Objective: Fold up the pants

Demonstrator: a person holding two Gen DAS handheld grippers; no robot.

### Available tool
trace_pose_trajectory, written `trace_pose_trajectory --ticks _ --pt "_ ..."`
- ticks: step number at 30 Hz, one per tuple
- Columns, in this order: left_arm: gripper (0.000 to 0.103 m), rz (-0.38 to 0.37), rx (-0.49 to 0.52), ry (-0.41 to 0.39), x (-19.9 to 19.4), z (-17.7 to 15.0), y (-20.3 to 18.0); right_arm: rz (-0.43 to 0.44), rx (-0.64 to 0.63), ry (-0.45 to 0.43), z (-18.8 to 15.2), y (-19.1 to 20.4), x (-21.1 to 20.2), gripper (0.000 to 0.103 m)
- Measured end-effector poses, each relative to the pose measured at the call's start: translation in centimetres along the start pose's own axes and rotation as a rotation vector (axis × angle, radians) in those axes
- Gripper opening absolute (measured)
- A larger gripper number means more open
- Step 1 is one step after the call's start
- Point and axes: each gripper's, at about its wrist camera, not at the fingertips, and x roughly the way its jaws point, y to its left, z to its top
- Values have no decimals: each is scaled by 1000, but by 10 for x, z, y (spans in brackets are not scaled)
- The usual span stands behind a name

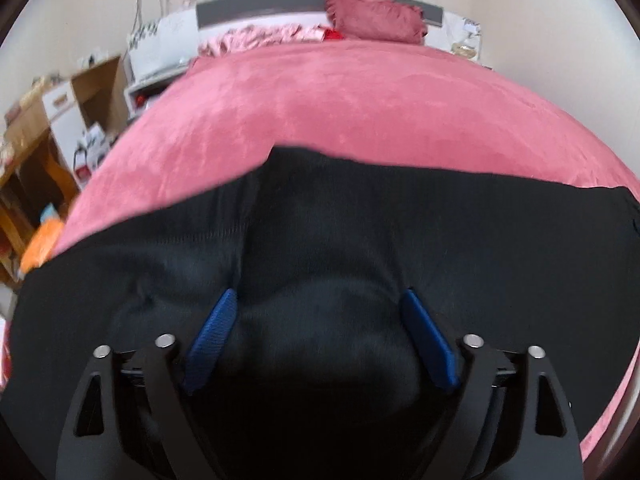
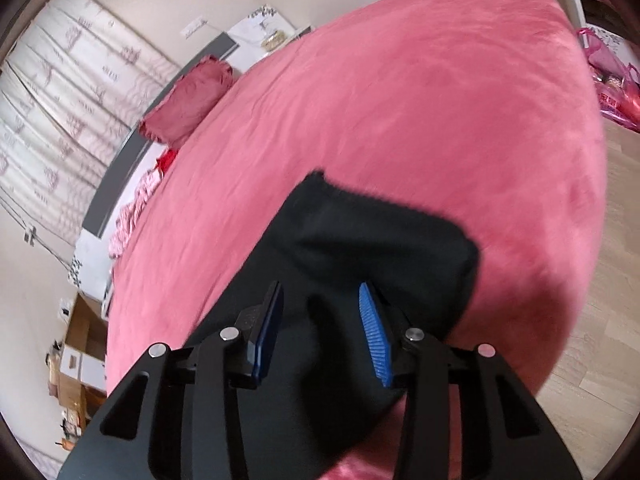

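Observation:
Black pants [image 1: 360, 232] lie spread across the near part of a pink bed cover [image 1: 340, 108]. My left gripper [image 1: 320, 300] is open, its blue pads [image 1: 216, 332] wide apart just above the dark cloth, holding nothing. In the right wrist view the pants [image 2: 372, 240] end in a squared end on the cover [image 2: 400, 100]. My right gripper [image 2: 322, 292] is open over that end, blue pads [image 2: 374, 340] apart, empty.
A pink pillow [image 1: 376, 18] and crumpled pink cloth [image 1: 256, 38] lie at the headboard. Cardboard boxes [image 1: 84, 96] and a wooden shelf [image 1: 24, 184] stand left of the bed. Wood floor [image 2: 600, 320] and a pink bag [image 2: 612, 80] lie beyond the bed's right edge.

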Motion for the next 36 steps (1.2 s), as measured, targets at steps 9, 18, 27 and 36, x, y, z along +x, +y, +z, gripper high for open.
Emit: trace_pose_trajectory --ticks 9,18,27,36 --pt "86 -39 -120 -49 -32 -21 12 -28 75 -14 3 -29 -25 69" --pt "89 -1 -324 -93 -54 -18 55 137 275 34 -1 -64 -13 62" --pt "92 115 -468 -56 -51 -33 95 164 290 17 9 -63 5 42" --pt "95 143 -372 -20 -47 -31 85 191 253 7 17 -48 -9 20"
